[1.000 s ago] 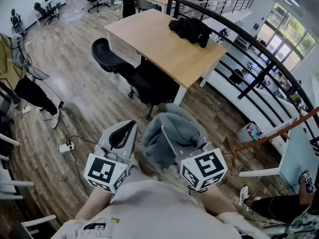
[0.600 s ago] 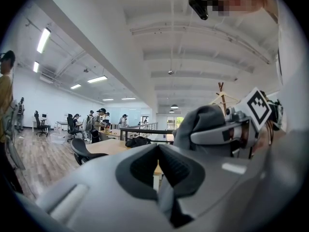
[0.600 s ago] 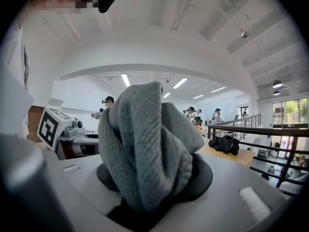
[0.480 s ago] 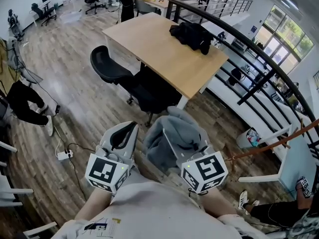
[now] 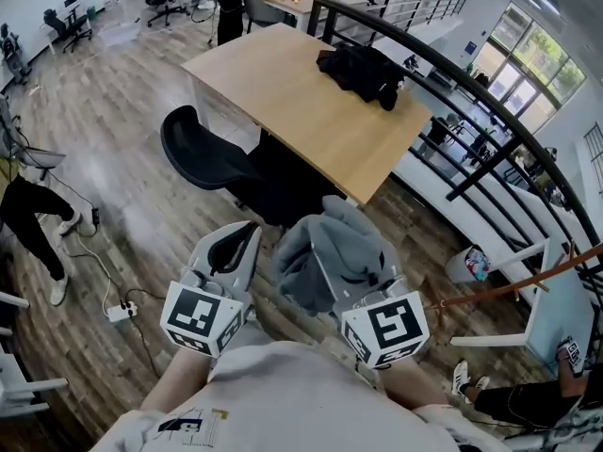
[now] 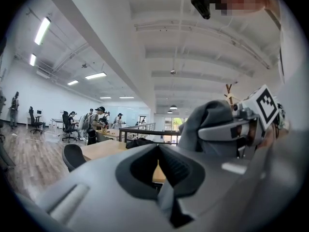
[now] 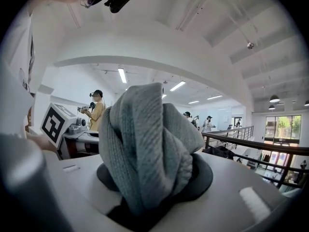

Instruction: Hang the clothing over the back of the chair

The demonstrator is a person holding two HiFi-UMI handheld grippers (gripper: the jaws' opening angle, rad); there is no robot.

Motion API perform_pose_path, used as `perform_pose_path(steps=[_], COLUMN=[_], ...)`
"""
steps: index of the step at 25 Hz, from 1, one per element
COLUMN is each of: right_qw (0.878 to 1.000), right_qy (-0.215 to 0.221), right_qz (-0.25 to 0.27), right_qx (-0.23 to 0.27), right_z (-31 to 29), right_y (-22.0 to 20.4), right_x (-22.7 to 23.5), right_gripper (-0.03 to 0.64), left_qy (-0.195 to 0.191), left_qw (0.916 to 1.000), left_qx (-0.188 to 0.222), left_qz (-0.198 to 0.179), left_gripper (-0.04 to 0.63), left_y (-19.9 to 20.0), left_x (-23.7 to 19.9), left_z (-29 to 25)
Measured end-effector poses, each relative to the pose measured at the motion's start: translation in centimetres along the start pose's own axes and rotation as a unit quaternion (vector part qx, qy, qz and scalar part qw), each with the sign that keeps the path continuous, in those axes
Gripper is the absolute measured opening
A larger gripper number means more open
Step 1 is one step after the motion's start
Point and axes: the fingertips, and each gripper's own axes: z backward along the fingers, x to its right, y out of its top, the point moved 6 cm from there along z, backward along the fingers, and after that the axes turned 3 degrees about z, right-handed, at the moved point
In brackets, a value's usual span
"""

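A bunched grey garment point(image 5: 344, 238) is clamped in my right gripper point(image 5: 325, 257), which is shut on it; in the right gripper view the garment point(image 7: 145, 144) fills the jaws and hides the pads. My left gripper point(image 5: 247, 234) is beside it on the left, its tips together with nothing between them, as the left gripper view point(image 6: 158, 151) also shows. Both are held close to my chest. The black office chair point(image 5: 203, 153) stands ahead of them, tucked against the wooden table point(image 5: 301, 111), its back towards the left.
A black garment point(image 5: 363, 67) lies on the table's far end. A dark railing point(image 5: 471, 92) runs along the right side. A power strip point(image 5: 118, 311) with cables lies on the wood floor at left, near a person's legs point(image 5: 28, 215). A white chair point(image 5: 490, 328) stands right.
Both grippers and the view have travelled forward towards the chair and table, which now sit nearer and lower in the picture. The grey garment stays in the right gripper.
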Motion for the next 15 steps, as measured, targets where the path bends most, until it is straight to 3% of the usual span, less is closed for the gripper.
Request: perform_pose_path(steps=[15], right_qw=[0.997], right_qy=[-0.076], right_qz=[-0.005], right_qx=[0.011], right_z=[-13.5], right_y=[4.8], right_x=[2.6], right_gripper=[0.200], left_qy=[-0.059], left_qw=[0.9982], left_qx=[-0.005], left_qz=[-0.013], left_gripper=[0.002], left_y=[3.8], left_x=[-13.2], left_z=[-7.9])
